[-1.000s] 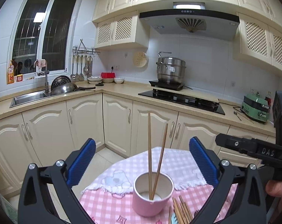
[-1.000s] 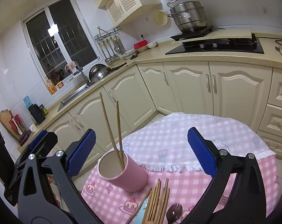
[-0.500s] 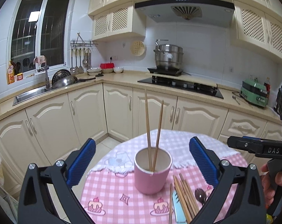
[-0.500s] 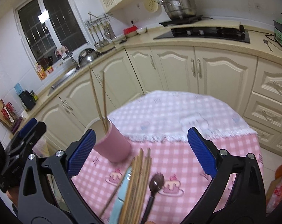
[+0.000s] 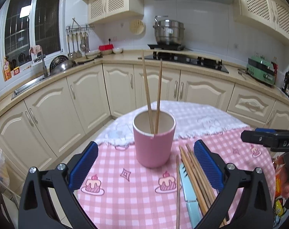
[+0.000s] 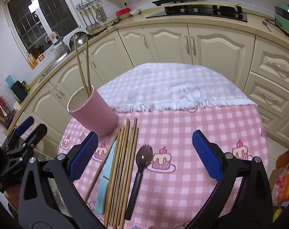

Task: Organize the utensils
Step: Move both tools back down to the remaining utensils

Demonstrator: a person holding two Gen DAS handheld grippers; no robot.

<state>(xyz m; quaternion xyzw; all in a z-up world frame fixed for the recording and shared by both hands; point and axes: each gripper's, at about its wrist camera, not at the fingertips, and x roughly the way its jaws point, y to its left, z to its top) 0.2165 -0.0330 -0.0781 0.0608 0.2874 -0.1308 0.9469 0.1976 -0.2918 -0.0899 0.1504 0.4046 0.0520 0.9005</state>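
Note:
A pink cup (image 5: 154, 148) (image 6: 94, 114) stands on the round table with two chopsticks (image 5: 153, 93) (image 6: 83, 66) upright in it. Beside it lie a bundle of wooden chopsticks (image 6: 123, 168) (image 5: 194, 173), a light blue utensil (image 6: 106, 179) (image 5: 188, 190) and a dark spork (image 6: 138, 169). My left gripper (image 5: 145, 166) hovers open in front of the cup, nothing between its blue pads. My right gripper (image 6: 144, 156) hangs open above the bundle and spork, empty. Each gripper shows at the edge of the other's view.
The table carries a pink checked cloth (image 6: 201, 143) with a white cloth (image 6: 163, 84) over its far half. Cream kitchen cabinets (image 5: 83, 103), a sink (image 5: 28, 85) and a hob (image 5: 182, 61) curve behind. Snack bags (image 6: 286, 179) sit at the right.
Both grippers have tilted downward and drawn back over the table, so the cup, the chopstick bundle and the spork show more fully. Both stay open and empty.

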